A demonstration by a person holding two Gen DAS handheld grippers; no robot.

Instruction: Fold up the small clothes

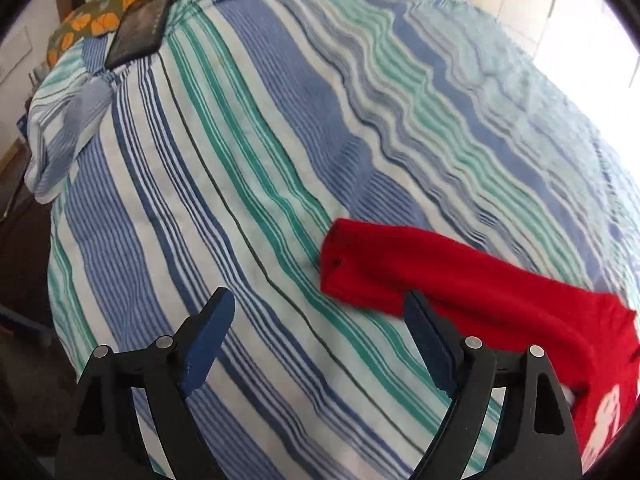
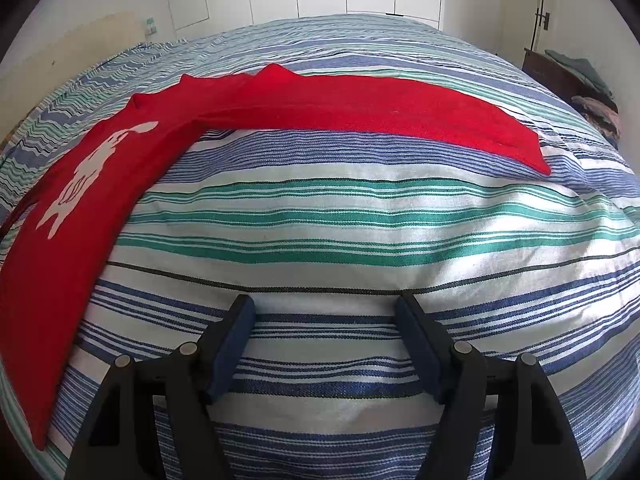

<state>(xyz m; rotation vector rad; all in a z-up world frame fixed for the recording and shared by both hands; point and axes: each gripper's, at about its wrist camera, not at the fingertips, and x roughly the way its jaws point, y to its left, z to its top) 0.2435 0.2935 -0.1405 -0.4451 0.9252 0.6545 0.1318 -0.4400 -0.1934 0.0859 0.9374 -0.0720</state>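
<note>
the garment (image 2: 360, 108) was red with a white figure print (image 2: 86, 176); the bedcover (image 2: 360, 216) was striped blue, green and white; the cloth (image 1: 100, 20) olive with orange shapes.

One red knitted garment (image 2: 340, 108) with one white printed figure (image 2: 86, 172), one blue, green and white striped bedspread (image 2: 360, 216), one dark flat rectangular phone-like slab (image 1: 140, 26), one orange-flowered olive cloth (image 1: 100, 20), and two black two-finger grippers, left gripper (image 1: 318, 300) and right gripper (image 2: 326, 306).
</note>
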